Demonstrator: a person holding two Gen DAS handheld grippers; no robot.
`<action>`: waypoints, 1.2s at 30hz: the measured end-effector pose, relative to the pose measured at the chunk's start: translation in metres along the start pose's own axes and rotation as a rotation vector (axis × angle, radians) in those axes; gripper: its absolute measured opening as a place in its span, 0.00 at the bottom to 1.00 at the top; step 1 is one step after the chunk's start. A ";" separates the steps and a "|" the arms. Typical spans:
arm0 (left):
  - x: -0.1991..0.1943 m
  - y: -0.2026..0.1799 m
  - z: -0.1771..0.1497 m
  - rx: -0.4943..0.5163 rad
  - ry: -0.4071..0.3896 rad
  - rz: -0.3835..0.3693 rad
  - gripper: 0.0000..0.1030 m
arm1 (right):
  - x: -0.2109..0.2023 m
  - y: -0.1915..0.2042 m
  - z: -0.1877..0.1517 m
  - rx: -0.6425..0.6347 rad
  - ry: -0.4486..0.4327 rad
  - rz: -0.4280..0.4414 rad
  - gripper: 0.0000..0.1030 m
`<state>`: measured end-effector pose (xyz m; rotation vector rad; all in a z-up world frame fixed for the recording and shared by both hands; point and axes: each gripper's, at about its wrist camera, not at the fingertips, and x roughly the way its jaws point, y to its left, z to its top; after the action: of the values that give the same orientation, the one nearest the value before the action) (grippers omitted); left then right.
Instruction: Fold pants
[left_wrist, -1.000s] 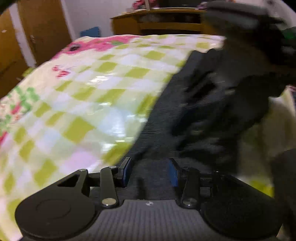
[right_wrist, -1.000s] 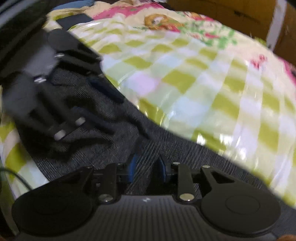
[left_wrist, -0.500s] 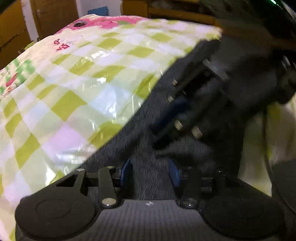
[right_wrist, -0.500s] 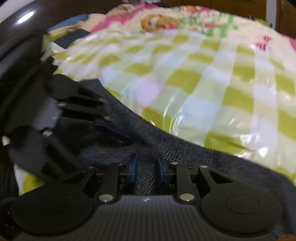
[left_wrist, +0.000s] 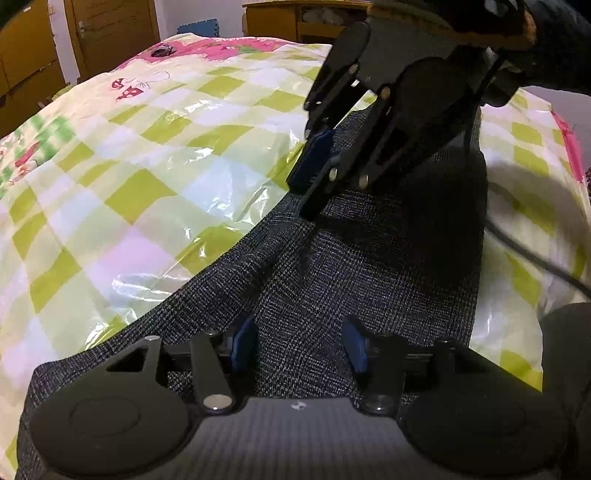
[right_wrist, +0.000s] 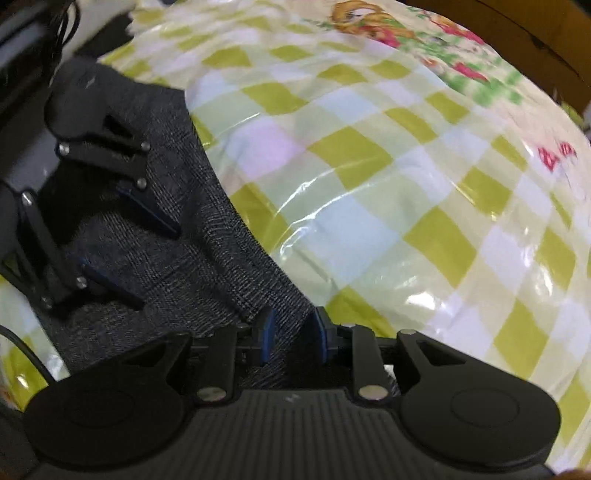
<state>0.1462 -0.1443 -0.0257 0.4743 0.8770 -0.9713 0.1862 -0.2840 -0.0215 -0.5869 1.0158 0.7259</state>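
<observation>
— Pants (left_wrist: 369, 280) lie on the bed's checked plastic cover (left_wrist: 140, 177), don't they?

— Yes, dark grey weave, stretched along the cover between our two claws.

— How do we see the left claw (left_wrist: 299, 345)?

— Spread wide, blue pads apart, cloth lying flat between them, nothing pinched. In the right wrist view the left claw (right_wrist: 147, 258) also shows both fingers parted over the fabric.

— And the right claw (right_wrist: 291, 339)?

— Partly spread around a raised fold of the pants; we cannot tell whether the pads touch it. From the left wrist view the right claw (left_wrist: 310, 184) points down at the cloth.
</observation>
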 end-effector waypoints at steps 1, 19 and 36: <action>0.000 0.000 0.000 0.002 0.002 0.000 0.64 | 0.001 0.004 0.002 -0.037 0.011 -0.003 0.26; -0.003 -0.005 -0.001 -0.035 -0.015 0.031 0.66 | -0.017 -0.015 -0.035 0.384 -0.169 -0.159 0.07; 0.011 -0.039 0.019 -0.070 0.020 0.115 0.68 | -0.135 -0.007 -0.225 1.159 -0.435 -0.429 0.41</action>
<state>0.1238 -0.1828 -0.0226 0.4697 0.8890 -0.8293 0.0241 -0.4887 0.0078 0.3605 0.7030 -0.1771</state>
